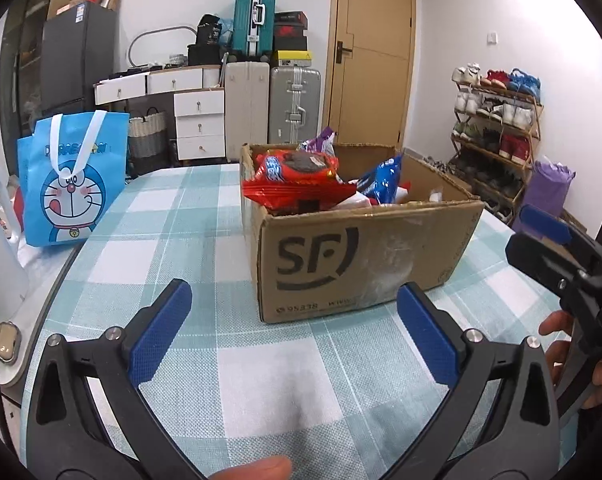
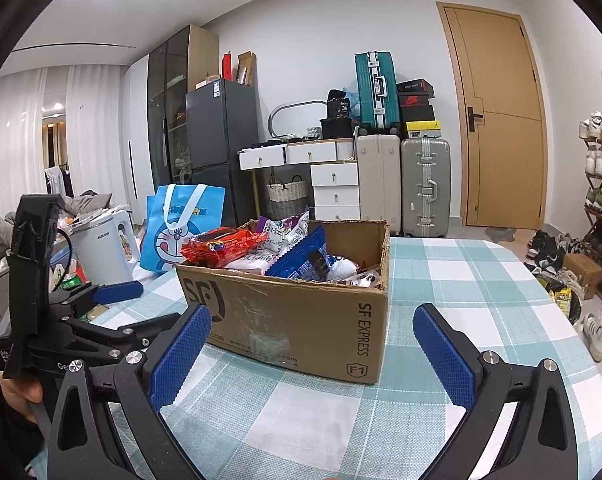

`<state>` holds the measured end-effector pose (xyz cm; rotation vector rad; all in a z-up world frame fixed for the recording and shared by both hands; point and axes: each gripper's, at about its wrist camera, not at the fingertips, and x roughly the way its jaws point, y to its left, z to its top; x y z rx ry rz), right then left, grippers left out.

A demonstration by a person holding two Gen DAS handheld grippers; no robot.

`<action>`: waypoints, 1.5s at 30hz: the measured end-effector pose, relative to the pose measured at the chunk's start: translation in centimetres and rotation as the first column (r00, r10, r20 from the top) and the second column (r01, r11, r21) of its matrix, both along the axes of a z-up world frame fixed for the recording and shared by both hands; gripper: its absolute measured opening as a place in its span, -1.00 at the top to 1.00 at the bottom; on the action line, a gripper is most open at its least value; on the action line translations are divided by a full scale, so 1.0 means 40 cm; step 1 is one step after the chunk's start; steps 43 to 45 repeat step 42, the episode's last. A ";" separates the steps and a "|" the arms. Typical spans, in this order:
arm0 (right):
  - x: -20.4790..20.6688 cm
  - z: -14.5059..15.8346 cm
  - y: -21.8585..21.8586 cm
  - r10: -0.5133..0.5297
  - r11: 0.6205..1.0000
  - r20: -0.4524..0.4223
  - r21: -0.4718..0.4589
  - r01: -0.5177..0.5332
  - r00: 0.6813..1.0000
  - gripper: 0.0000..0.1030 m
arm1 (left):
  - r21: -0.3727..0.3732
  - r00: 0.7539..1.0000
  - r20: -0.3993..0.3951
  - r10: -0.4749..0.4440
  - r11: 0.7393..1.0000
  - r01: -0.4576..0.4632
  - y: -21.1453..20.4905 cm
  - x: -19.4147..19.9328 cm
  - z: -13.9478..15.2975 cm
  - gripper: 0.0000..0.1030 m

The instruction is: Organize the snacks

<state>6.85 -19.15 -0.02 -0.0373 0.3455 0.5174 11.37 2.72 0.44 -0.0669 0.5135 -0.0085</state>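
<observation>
So we've got both grippers hovering over the checked tablecloth [image 1: 261, 380], neither one holding anything. Our left gripper [image 1: 293, 332] has its blue pads spread wide, pointed at the cardboard box [image 1: 365, 256] just ahead of it, not touching. Our right gripper [image 2: 313, 352] is spread wide too, aimed at the same box from its corner side, with the near corner sitting between the pads but a bit beyond them.

The box itself sits open on the table, SF logo on the front, and it's stuffed with snacks: a red snack packet [image 1: 297, 180] piled on top at the left, a blue packet [image 1: 385, 178] beside it, and a purple-and-white packet [image 2: 281, 232] poking up at the back. There's more wrapped stuff underneath but we can't tell what.

Off to the left, well apart from the box, a blue Doraemon bag [image 1: 71, 184] stands upright, with a white kettle [image 2: 105, 246] just beside it.
</observation>
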 end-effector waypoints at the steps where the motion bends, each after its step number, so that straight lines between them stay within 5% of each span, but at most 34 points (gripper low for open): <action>1: 0.001 0.000 0.000 0.000 1.000 -0.001 0.001 0.000 1.000 -0.99 | 0.001 1.000 0.008 0.003 1.000 -0.003 0.001 -0.003 0.000 -0.99; 45: 0.001 0.000 0.000 0.000 1.000 0.001 -0.001 0.000 1.000 -0.99 | 0.010 0.999 0.050 -0.012 1.000 0.011 -0.003 -0.026 0.027 -0.99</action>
